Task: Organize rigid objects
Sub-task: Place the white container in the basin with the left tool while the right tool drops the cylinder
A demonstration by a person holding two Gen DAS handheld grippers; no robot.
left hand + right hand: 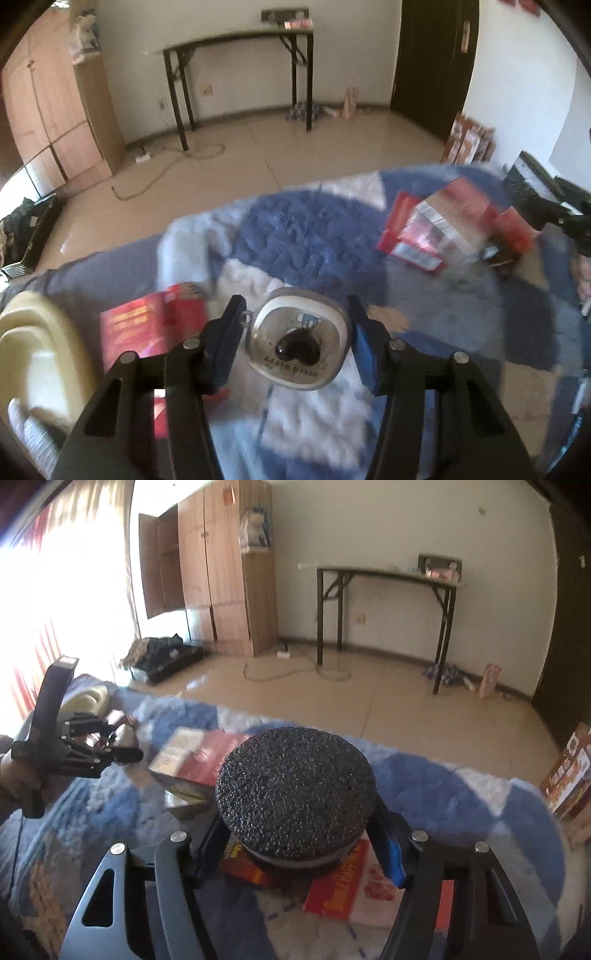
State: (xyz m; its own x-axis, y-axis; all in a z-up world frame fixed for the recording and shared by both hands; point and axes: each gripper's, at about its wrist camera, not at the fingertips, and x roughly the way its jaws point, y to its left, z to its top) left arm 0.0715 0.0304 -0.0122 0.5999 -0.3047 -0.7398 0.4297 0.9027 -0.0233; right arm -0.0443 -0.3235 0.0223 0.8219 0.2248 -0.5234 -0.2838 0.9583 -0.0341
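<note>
Left wrist view. The left gripper [297, 328] was closed on a rounded-square case [298, 347], its blue pads [225, 343] against both sides. The case had a pale rim, a clear glossy face with a cartoon print, and a small ring at one corner. It was held just above a fleecy blue-and-white blanket [295, 236]. A glossy red box [147, 325] lay beside it on the gripper's left, with a cream plastic container [40, 354] beyond that. Well apart to the right sat a loose cluster of red-and-white packets [443, 229], unsorted. Motion blur obscured finer print.

Right wrist view. The right gripper [295, 849] was closed on the pale lower rim of a round object [295, 794] topped by a coarse, dark, speckled dome, seemingly foam or stone. Beneath it lay a flat red booklet [354, 886], glossy and rigid; whether the two touched could not be told. A further red-and-white box [195, 757] lay on the blanket beyond. The left gripper was visible at far left near the cream container.

Assessment: the task appeared to be at an early or middle stage. Two items were in hand but not yet placed; several boxes were still scattered, and no finished grouping was evident.
</note>
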